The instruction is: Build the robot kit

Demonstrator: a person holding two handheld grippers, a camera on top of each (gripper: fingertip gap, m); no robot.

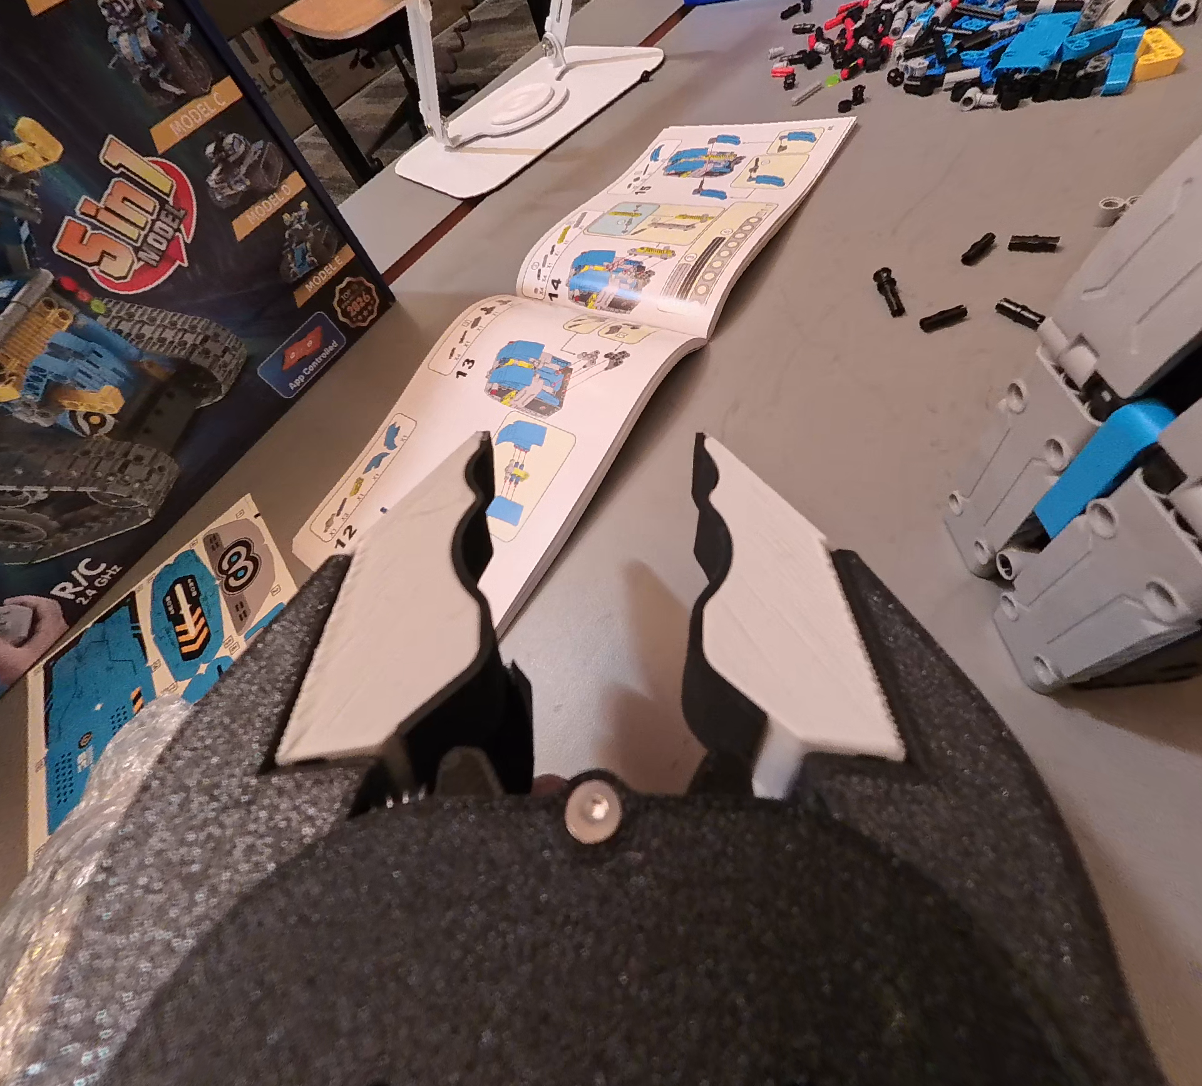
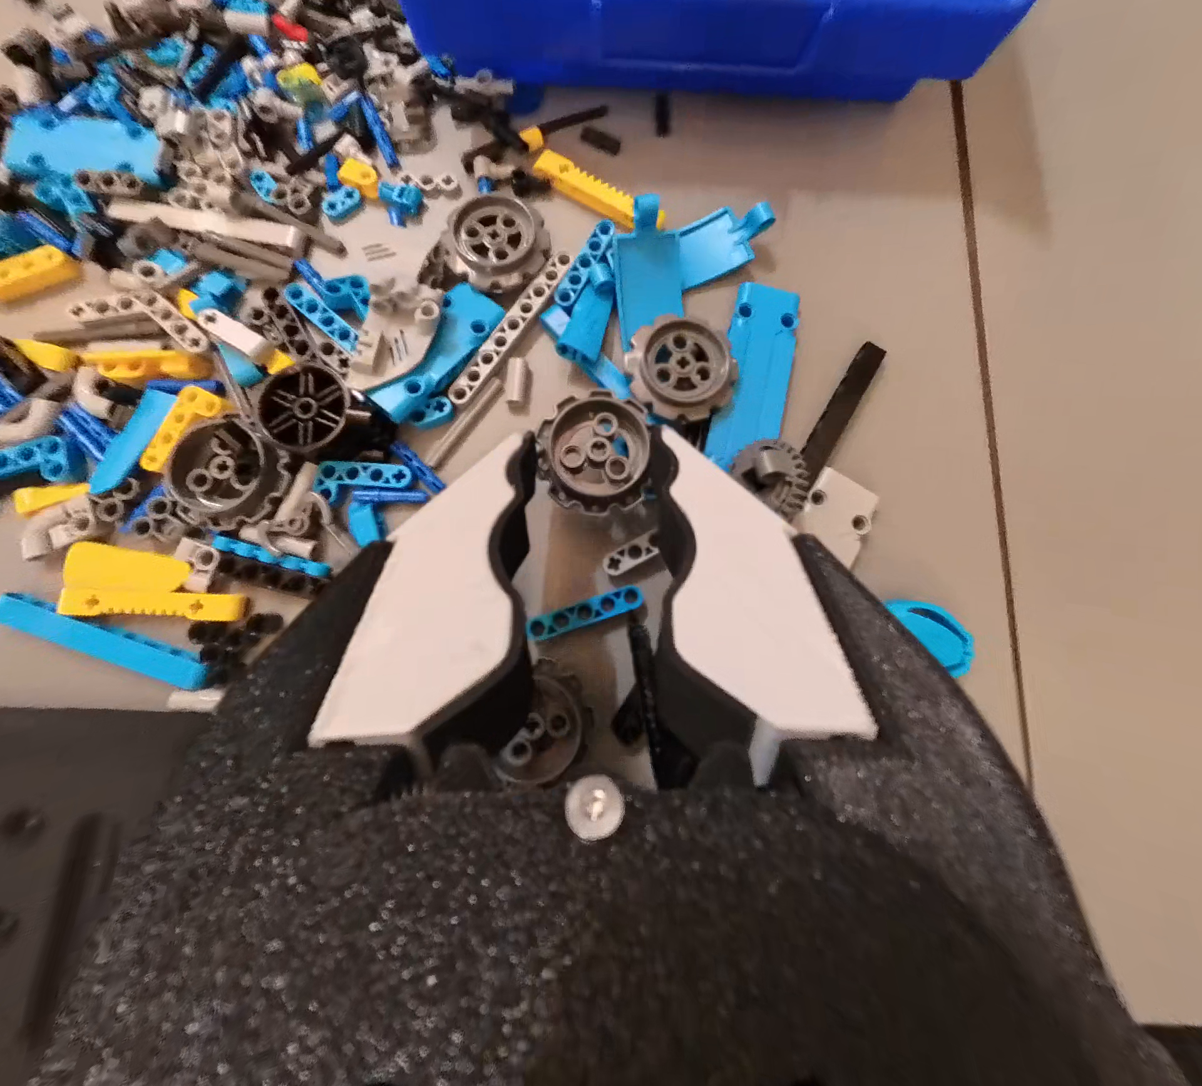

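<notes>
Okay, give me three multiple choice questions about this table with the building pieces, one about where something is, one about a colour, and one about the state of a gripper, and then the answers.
1. Where does the open white instruction booklet lie?
A. flat on the grey table, ahead of the left gripper
B. inside the blue plastic bin
C. on top of the pile of loose pieces

2. What colour is the large plastic bin behind the pile of loose building pieces?
A. yellow
B. blue
C. grey

3. How does the right gripper stand?
A. shut on a yellow beam
B. out of view
C. open, with a dark grey toothed wheel between its fingertips

Answers:
1 A: the booklet's pages lie spread on the table beyond the open white fingers.
2 B: its walls are solid blue.
3 C: the jaws stand apart on either side of the wheel.
</notes>
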